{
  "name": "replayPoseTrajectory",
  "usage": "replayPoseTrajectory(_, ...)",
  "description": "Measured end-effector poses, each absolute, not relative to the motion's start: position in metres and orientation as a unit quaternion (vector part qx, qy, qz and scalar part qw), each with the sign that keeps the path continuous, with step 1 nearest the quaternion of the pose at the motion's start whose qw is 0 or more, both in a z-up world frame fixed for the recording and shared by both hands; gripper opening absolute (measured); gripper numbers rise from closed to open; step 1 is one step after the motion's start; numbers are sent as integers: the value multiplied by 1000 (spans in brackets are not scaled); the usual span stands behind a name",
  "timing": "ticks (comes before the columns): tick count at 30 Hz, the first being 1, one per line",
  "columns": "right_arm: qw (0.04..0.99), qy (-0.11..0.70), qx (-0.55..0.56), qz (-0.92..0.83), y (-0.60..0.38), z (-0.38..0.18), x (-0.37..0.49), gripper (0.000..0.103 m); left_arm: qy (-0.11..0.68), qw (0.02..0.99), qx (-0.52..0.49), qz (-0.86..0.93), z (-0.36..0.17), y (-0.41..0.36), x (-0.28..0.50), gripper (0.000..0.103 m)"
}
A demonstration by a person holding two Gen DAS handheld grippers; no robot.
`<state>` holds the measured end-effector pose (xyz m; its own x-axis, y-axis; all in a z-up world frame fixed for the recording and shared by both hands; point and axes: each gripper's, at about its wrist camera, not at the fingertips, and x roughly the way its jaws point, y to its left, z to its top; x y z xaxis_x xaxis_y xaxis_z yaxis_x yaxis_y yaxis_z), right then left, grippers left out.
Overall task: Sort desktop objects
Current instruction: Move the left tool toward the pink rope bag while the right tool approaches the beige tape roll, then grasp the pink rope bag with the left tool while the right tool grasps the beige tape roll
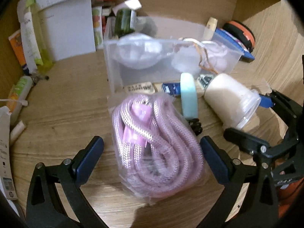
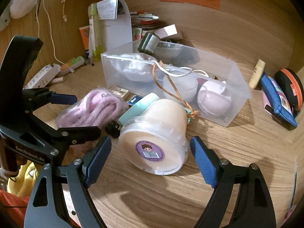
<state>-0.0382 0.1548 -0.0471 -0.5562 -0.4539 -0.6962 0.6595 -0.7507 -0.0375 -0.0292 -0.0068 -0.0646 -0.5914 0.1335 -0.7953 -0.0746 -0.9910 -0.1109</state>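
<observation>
The left gripper [image 1: 152,155] is standing wide, its pads flanking the bagged pink rope [image 1: 157,148] at lower centre of the left view without pressing on it. The rope is lying on the desk [image 1: 62,98], just in front of the clear bin [image 1: 171,57]. The right gripper [image 2: 151,160] is also standing wide, its pads either side of the cream tub [image 2: 155,136] and clear of it. The tub is lying on its side at centre of the right view, lid toward the camera, beside a mint case [image 2: 140,106]. The bin is holding clear and pink round pods and a braided cord. A blue pouch [image 2: 277,102] is sitting at right.
</observation>
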Motion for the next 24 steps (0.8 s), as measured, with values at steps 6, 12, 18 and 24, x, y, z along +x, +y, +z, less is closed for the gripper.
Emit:
replayPoseTrajectory(6,310,131,355,-872,164,-47,-44,83,-13,46,-449,892,-64,-17,-20,102)
replayPoseTrajectory(12,302,121,353,-877,175,-41,-46,83,-11,22,-443,896,-61,-34,-15,102)
replayPoseTrajectory(18,301,144,373,-866,161,-52,-50,83,0,23,-447,894,-64,-26,-32,102)
replayPoseTrajectory(24,305,143,372,-865,158,-54,-51,69,13,33,-434,900,-66,-18,-37,74)
